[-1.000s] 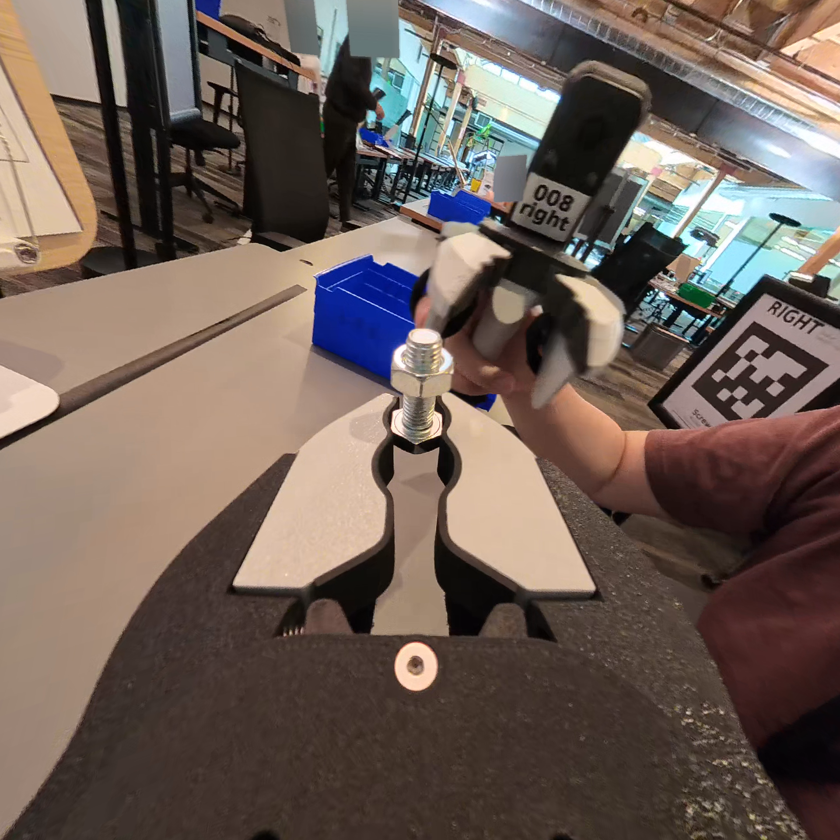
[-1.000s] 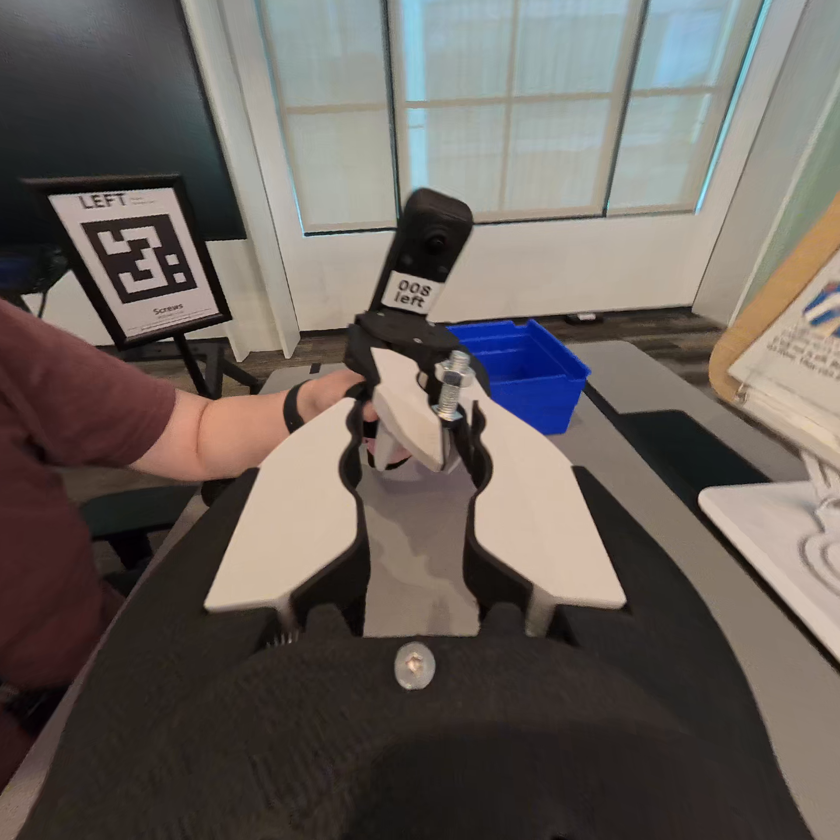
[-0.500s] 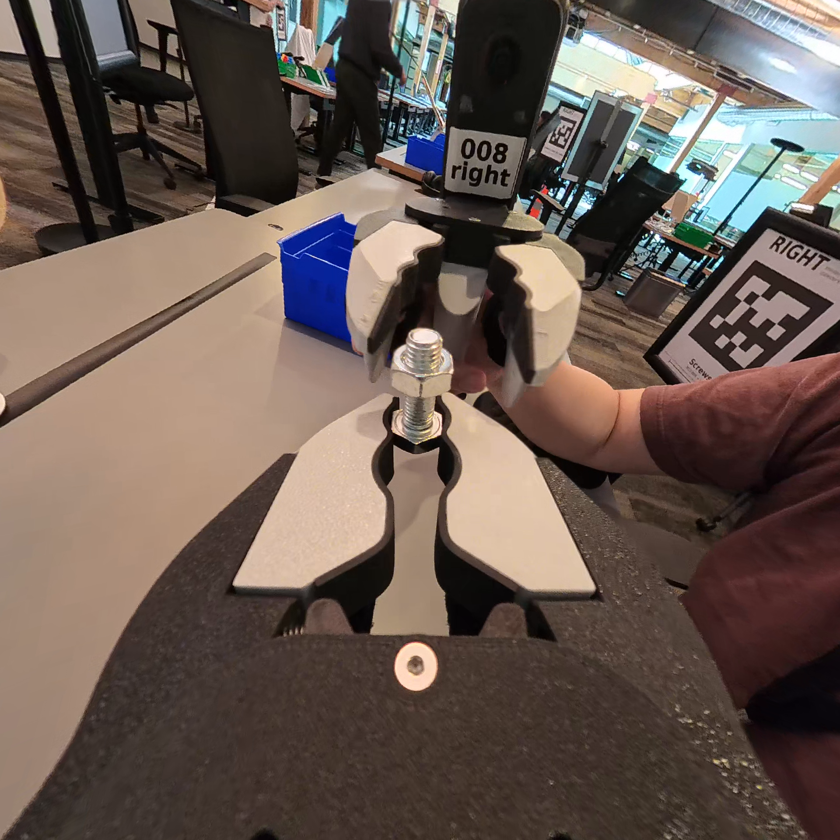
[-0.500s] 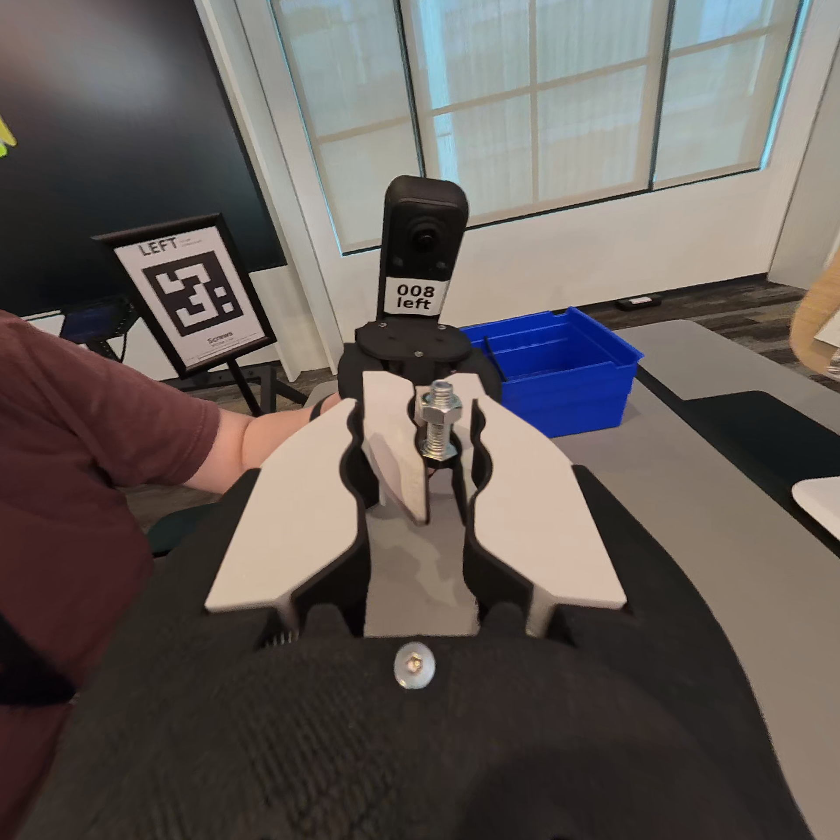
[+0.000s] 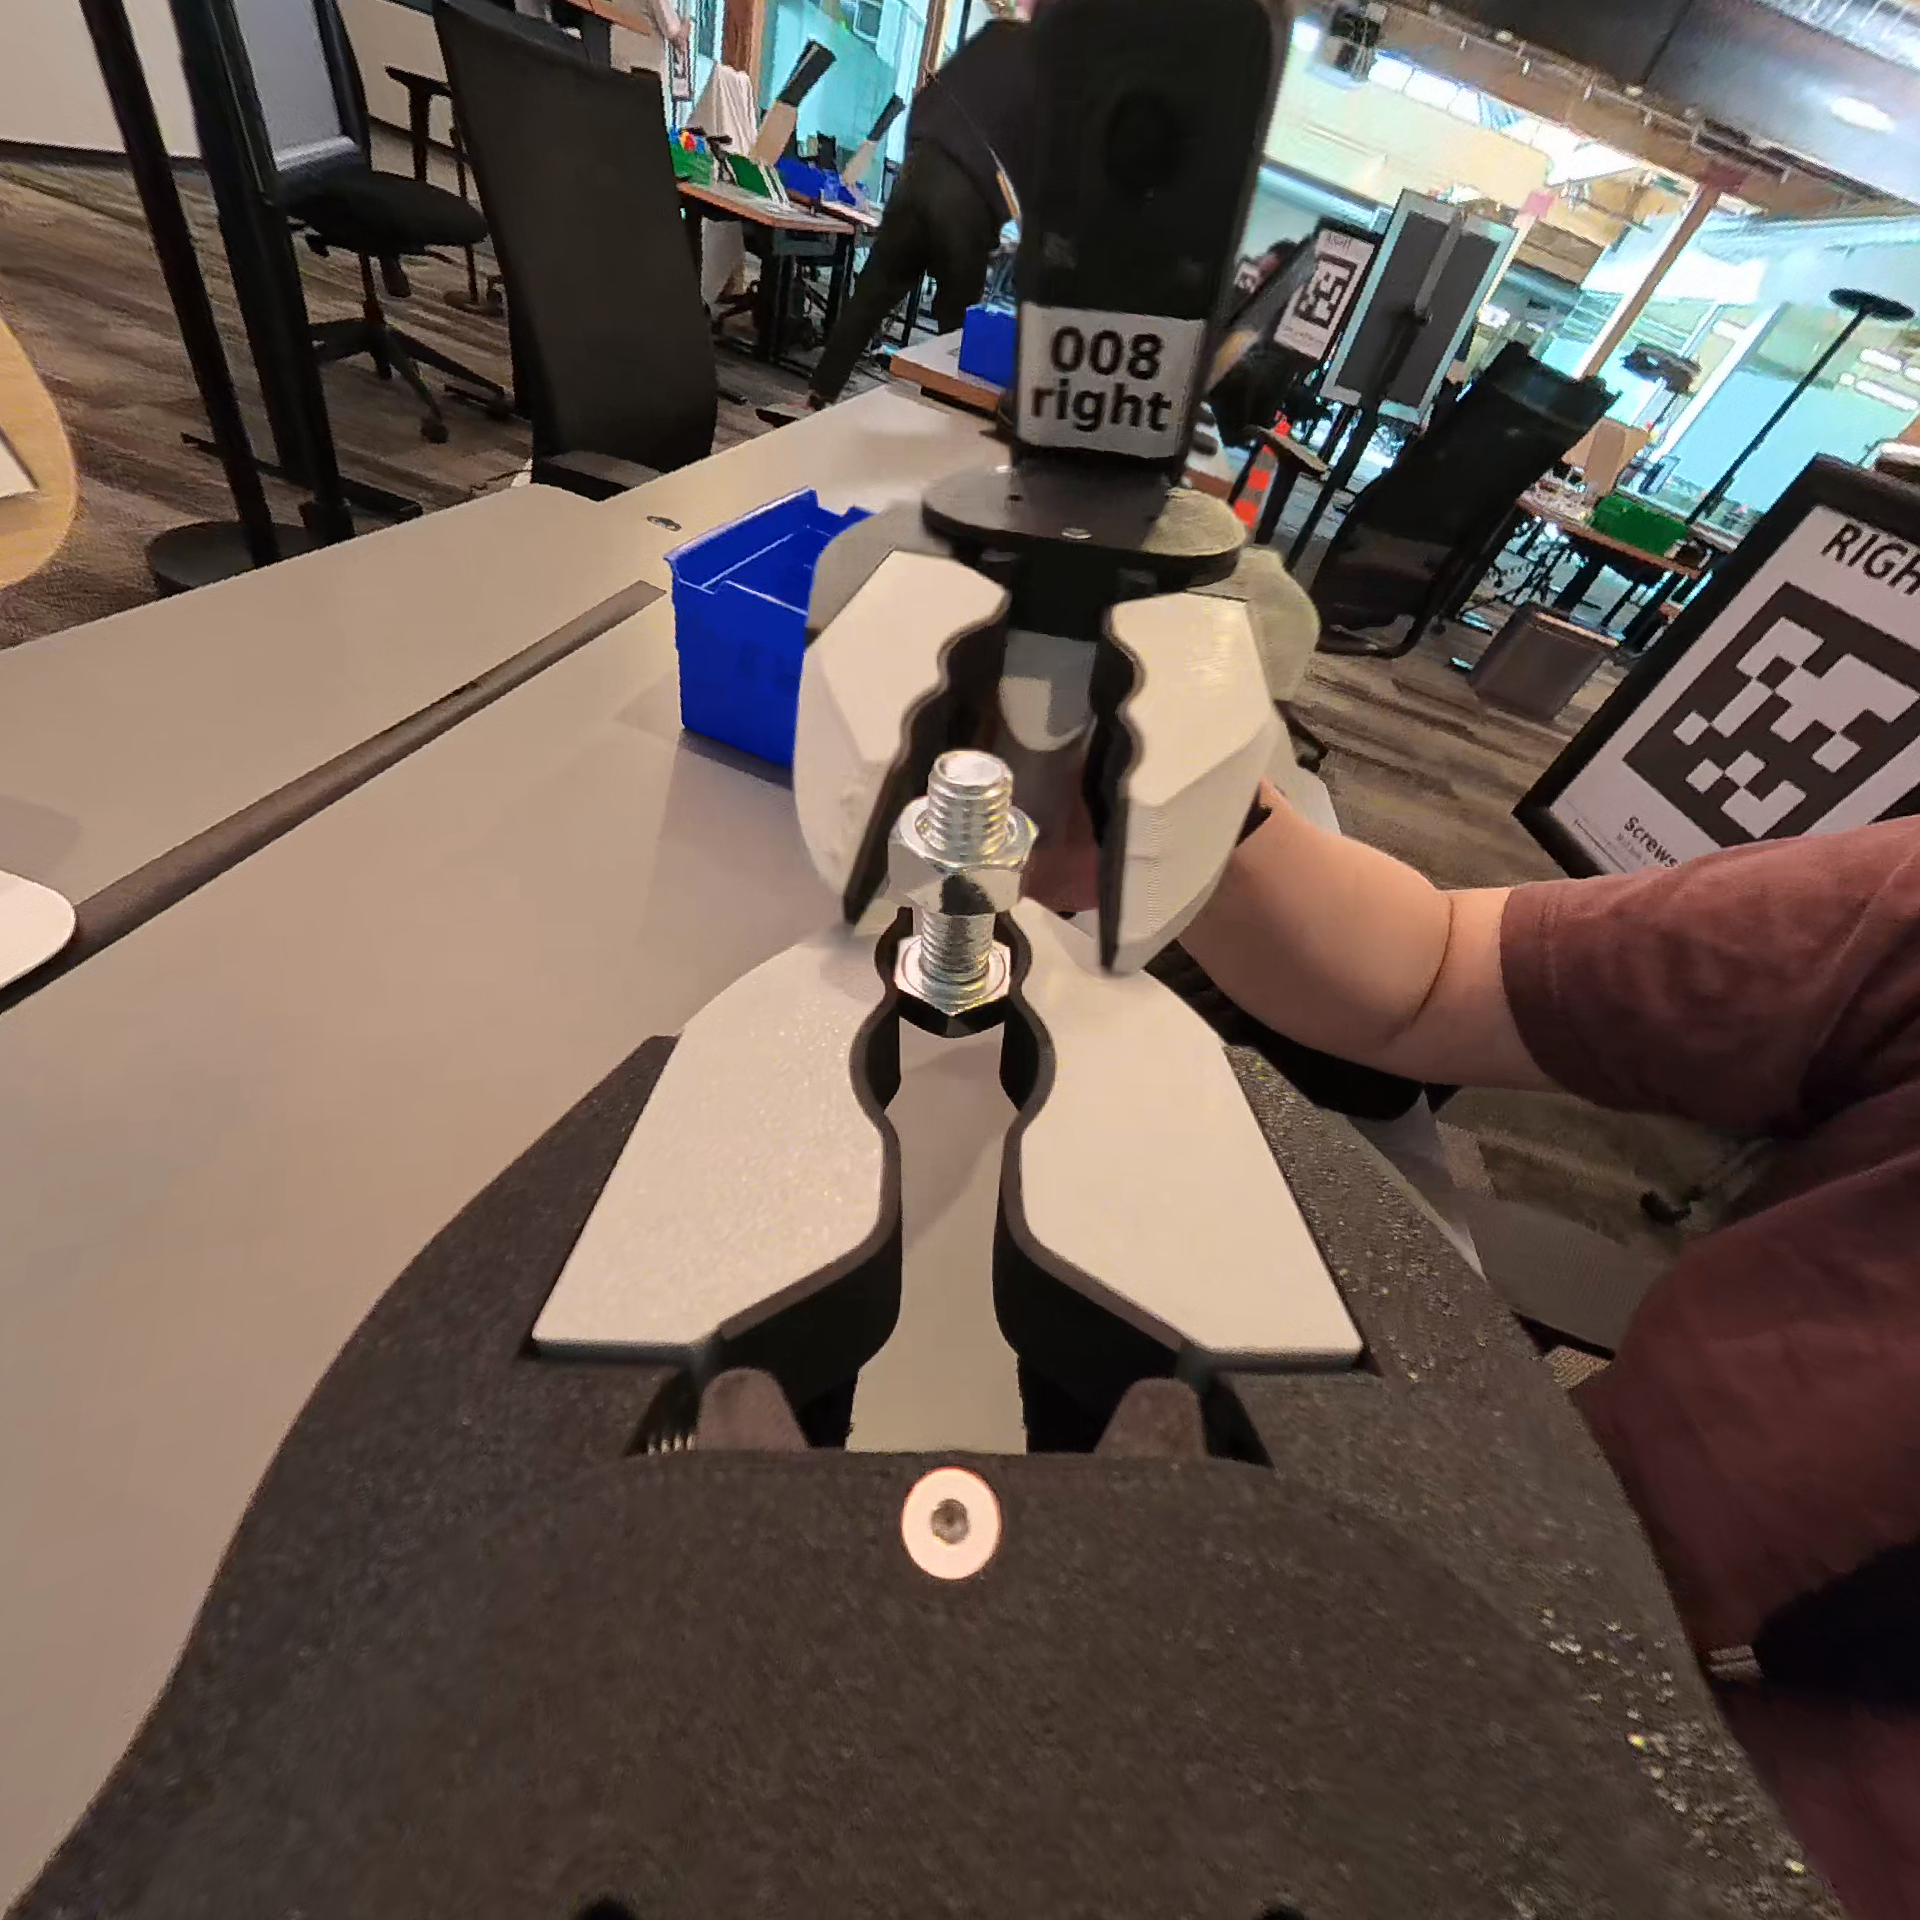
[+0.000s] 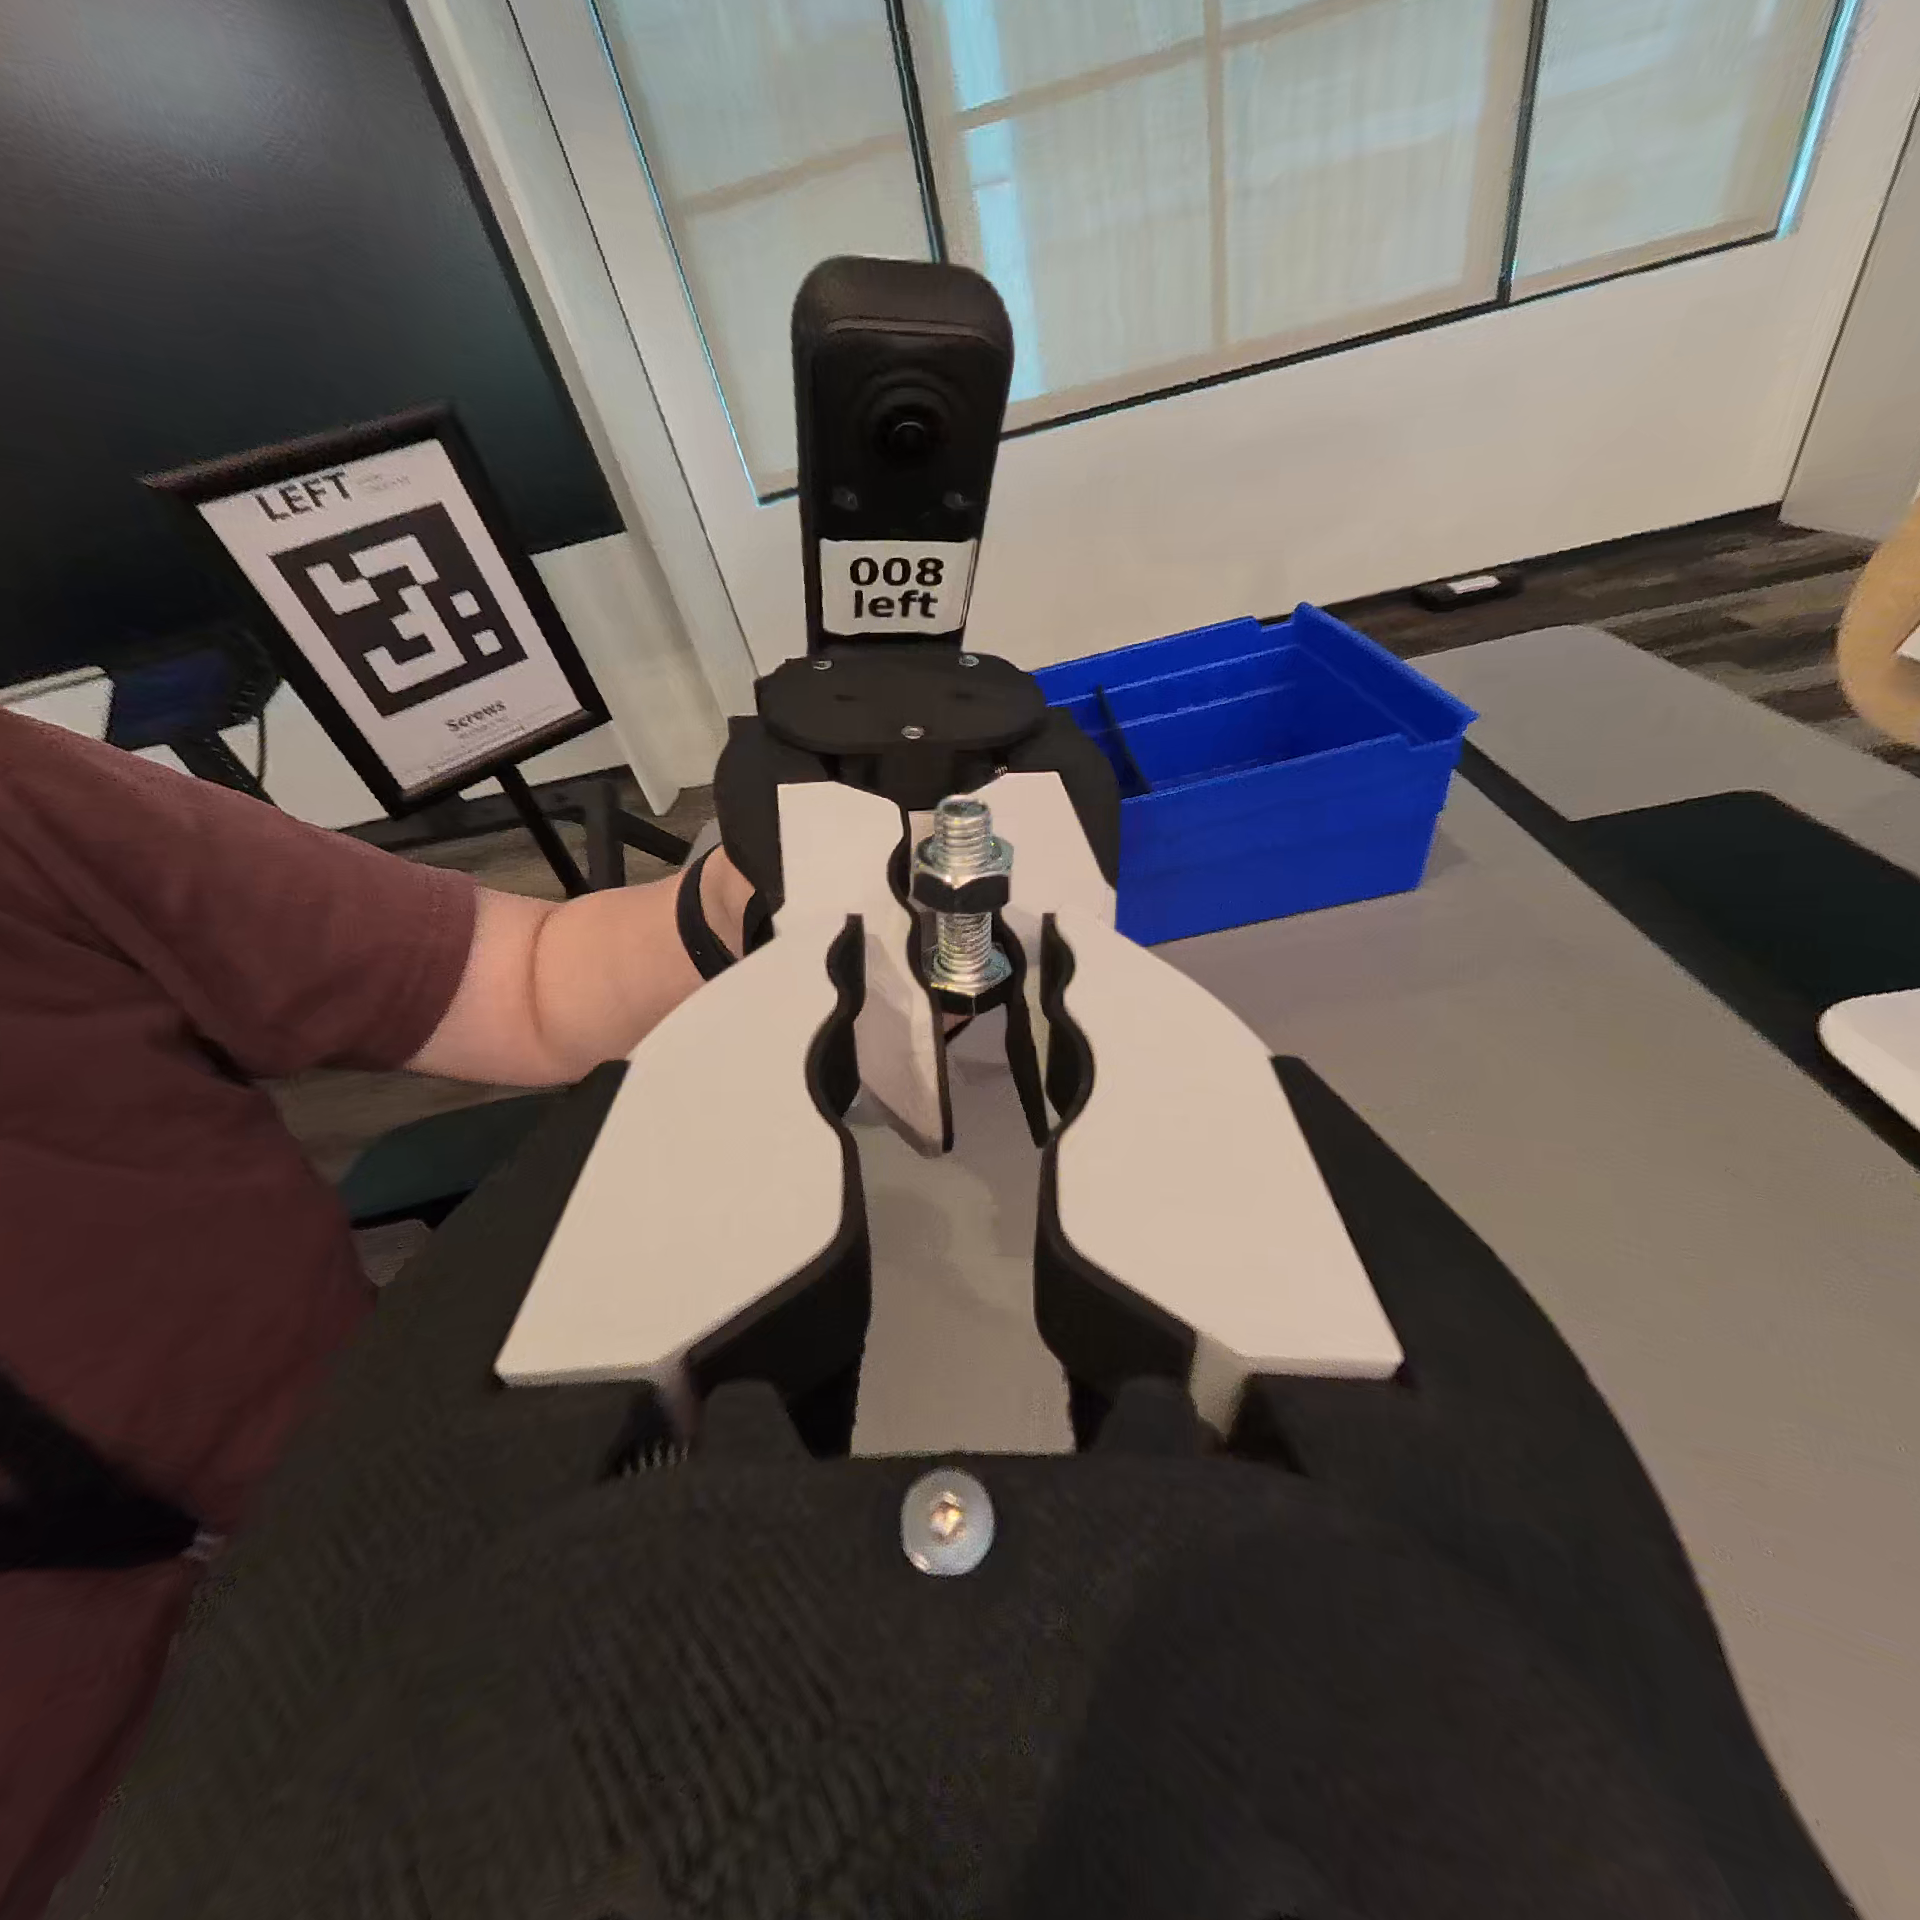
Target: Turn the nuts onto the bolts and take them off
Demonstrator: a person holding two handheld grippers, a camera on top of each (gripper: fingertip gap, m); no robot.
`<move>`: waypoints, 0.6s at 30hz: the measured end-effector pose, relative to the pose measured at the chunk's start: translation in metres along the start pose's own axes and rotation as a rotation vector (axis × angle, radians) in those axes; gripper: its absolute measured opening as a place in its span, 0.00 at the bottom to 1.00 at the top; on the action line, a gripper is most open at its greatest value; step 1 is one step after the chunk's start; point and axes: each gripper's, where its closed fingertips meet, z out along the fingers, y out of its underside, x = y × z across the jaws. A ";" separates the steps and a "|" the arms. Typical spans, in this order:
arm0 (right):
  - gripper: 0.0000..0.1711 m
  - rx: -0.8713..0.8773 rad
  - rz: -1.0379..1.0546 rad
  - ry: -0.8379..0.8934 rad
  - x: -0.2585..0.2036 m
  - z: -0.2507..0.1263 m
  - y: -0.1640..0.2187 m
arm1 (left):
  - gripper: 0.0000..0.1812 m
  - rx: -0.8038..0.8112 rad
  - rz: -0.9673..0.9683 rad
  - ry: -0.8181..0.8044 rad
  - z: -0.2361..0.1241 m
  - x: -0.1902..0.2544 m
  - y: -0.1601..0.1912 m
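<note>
A steel bolt (image 5: pixel 954 935) stands upright with its head clamped between the tips of my left gripper (image 5: pixel 954 971). A hex nut (image 5: pixel 961 871) sits on the thread near the top. My right gripper (image 5: pixel 987 930) faces it from the far side, open, with one finger on each side of the nut. In the right wrist view the right gripper (image 6: pixel 948 940) straddles the bolt (image 6: pixel 961 935) and nut (image 6: pixel 961 881) with gaps on both sides. The left gripper's fingers (image 6: pixel 902 1039) hold the bolt head.
A blue bin (image 5: pixel 738 644) stands on the grey table (image 5: pixel 364 935) behind the grippers; it also shows in the right wrist view (image 6: pixel 1299 800). Framed marker signs (image 5: pixel 1787 707) (image 6: pixel 395 613) stand off the table edges. A person's arm (image 5: pixel 1351 977) holds the right gripper. The grippers are tip to tip, or close to it.
The right gripper swung from tilted off to the right to straight on and closed in until its open fingers straddle the nut. The left gripper kept hold of the bolt.
</note>
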 end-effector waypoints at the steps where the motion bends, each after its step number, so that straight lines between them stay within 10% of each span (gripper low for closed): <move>1: 0.18 0.002 0.011 -0.010 0.000 0.001 0.001 | 0.08 -0.005 0.003 0.005 0.001 0.001 0.001; 18: 0.06 0.030 0.026 -0.106 -0.009 0.000 0.000 | 0.08 -0.022 0.014 0.077 0.002 0.014 0.002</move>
